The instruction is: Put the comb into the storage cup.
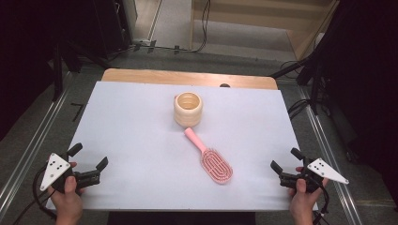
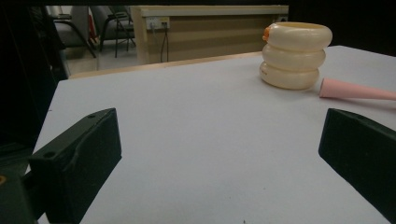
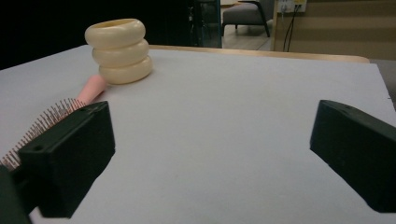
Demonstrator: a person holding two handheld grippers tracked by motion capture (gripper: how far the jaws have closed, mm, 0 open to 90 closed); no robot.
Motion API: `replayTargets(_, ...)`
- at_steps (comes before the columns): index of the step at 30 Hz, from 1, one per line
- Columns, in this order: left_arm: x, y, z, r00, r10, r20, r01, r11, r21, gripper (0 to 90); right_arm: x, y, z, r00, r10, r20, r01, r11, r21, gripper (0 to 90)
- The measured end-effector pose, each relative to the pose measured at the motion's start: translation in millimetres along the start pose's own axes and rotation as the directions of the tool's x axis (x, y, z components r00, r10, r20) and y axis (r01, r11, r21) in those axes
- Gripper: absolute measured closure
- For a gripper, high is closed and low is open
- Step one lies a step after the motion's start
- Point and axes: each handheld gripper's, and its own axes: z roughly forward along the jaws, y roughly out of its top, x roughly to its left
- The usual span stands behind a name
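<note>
- High view: pink hairbrush [image 1: 212, 159] flat mid-table, handle tip just beside cream ringed cup [image 1: 188, 108].
- Left gripper [image 1: 89, 164]: jaws wide apart, empty, near-left corner.
- Right gripper [image 1: 285, 161]: likewise spread, empty, near-right corner.

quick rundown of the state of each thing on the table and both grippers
cream ringed cup: upright, empty as far as visible
pink hairbrush: lying flat, bristles up, handle tip close by the cup
left gripper: jaws wide open, holding nothing
right gripper: jaws wide open, holding nothing
</note>
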Motion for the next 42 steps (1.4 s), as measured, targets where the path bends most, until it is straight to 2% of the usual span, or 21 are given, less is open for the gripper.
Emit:
replayTargets(1, 0.1, 0.0, 0.2, 1.0, -0.002, -0.001, 0.002, 1.0, 0.001, 0.0, 0.5, 0.3, -0.9, 1.0, -0.004, 0.001, 0.004, 1.0, 0.0, 9.7)
replayTargets(6, 0.1, -0.2, 0.9, 1.0, -0.006, 0.002, 0.006, 1.0, 0.002, 0.0, 4.6, 3.2, 1.2, 0.9998, -0.018, -0.008, 0.018, 0.999, 0.028, 15.4)
replayTargets(8, 0.0, -0.2, 0.6, 1.0, -0.006, 0.007, 0.006, 1.0, 0.002, 0.0, 6.6, 5.0, 4.4, 0.9997, -0.025, 0.008, 0.024, 0.998, 0.055, 21.9)
replayTargets(12, 0.3, -0.4, 0.7, 0.9998, -0.012, 0.013, 0.012, 0.9999, 0.004, 0.0, 14.1, 12.7, 10.9, 0.9995, -0.025, 0.022, 0.023, 0.997, 0.08, 45.4)
replayTargets(13, 0.3, -0.4, 0.7, 0.9998, -0.012, 0.013, 0.012, 0.9999, 0.004, 0.0, 14.1, 12.7, 10.9, 0.9995, -0.025, 0.022, 0.023, 0.997, 0.08, 45.4)
replayTargets(14, 0.5, -0.4, 1.0, 0.9998, -0.012, 0.013, 0.012, 0.9999, 0.006, 0.0, 16.6, 14.8, 11.8, 0.9996, -0.023, 0.015, 0.022, 0.996, 0.085, 51.7)
replayTargets(15, 0.5, -0.4, 1.1, 0.9999, -0.012, 0.012, 0.012, 0.9999, 0.006, 0.0, 23.1, 20.8, 16.2, 0.9986, -0.053, 0.007, 0.052, 0.992, 0.116, 61.5)
replayTargets(16, 0.5, -0.4, 1.0, 0.9998, -0.012, 0.013, 0.012, 0.9999, 0.005, 0.0, 26.2, 23.9, 18.3, 0.9972, -0.075, -0.004, 0.074, 0.988, 0.133, 65.3)
replayTargets(17, 0.4, -0.5, 1.0, 0.9998, -0.013, 0.013, 0.013, 0.9999, 0.005, 0.0, 26.2, 23.9, 18.3, 0.9972, -0.075, -0.004, 0.074, 0.988, 0.133, 65.3)
replayTargets(18, 0.4, -0.5, 0.9, 0.9998, -0.012, 0.013, 0.012, 0.9999, 0.004, 0.0, 32.0, 29.8, 21.8, 0.9966, -0.079, -0.026, 0.082, 0.986, 0.147, 72.8)
replayTargets(22, 0.2, -0.6, 1.6, 0.9997, -0.011, 0.021, 0.011, 0.9999, 0.01, 0.0, 38.8, 38.3, 25.8, 0.9951, -0.073, -0.067, 0.082, 0.985, 0.149, 82.4)
replayTargets(24, 0.0, -0.6, 1.4, 0.9996, -0.006, 0.026, 0.006, 0.9999, 0.008, 0.0, 48.0, 47.2, 33.6, 0.989, -0.095, -0.113, 0.115, 0.977, 0.179, 88.0)
replayTargets(30, -0.2, -0.7, 1.5, 0.9996, -0.005, 0.026, 0.005, 0.9999, 0.01, 0.0, 60.1, 58.6, 47.1, 0.9784, -0.111, -0.175, 0.147, 0.967, 0.206, 88.2)
replayTargets(31, -0.3, -0.8, 1.5, 0.9996, -0.005, 0.026, 0.005, 1.0, 0.008, 0.0, 65.3, 63.9, 54.4, 0.9764, -0.107, -0.187, 0.149, 0.963, 0.225, 88.2)
replayTargets(33, -0.2, -0.7, 1.4, 0.9996, -0.004, 0.027, 0.004, 1.0, 0.009, 0.0, 67.0, 65.7, 57.2, 0.9755, -0.116, -0.187, 0.158, 0.96, 0.23, 88.2)
replayTargets(35, -0.2, -0.8, 1.4, 0.9996, -0.004, 0.028, 0.004, 1.0, 0.008, 0.0, 72.5, 71.2, 65.6, 0.9713, -0.126, -0.201, 0.176, 0.952, 0.249, 88.2)
replayTargets(36, -0.3, -0.7, 1.4, 0.9996, -0.004, 0.029, 0.004, 1.0, 0.008, 0.0, 78.1, 75.5, 74.3, 0.9657, -0.139, -0.22, 0.196, 0.944, 0.266, 88.3)
replayTargets(37, -0.4, -0.8, 1.5, 0.9996, -0.005, 0.029, 0.005, 1.0, 0.006, 0.0, 78.1, 75.5, 74.3, 0.9657, -0.139, -0.22, 0.196, 0.944, 0.266, 88.3)
replayTargets(38, -0.4, -0.8, 1.4, 0.9996, -0.005, 0.028, 0.005, 1.0, 0.007, 0.0, 84.8, 79.3, 84.4, 0.9576, -0.168, -0.234, 0.233, 0.929, 0.287, 88.3)
replayTargets(39, -0.4, -0.8, 1.4, 0.9996, -0.004, 0.029, 0.004, 1.0, 0.007, 0.0, 84.8, 79.3, 84.4, 0.9576, -0.168, -0.234, 0.233, 0.929, 0.287, 88.3)
replayTargets(42, -0.5, -0.7, 1.3, 0.9995, -0.005, 0.03, 0.005, 1.0, 0.005, 0.0, 94.7, 85.0, 101.8, 0.9482, -0.168, -0.27, 0.253, 0.913, 0.321, 88.3)
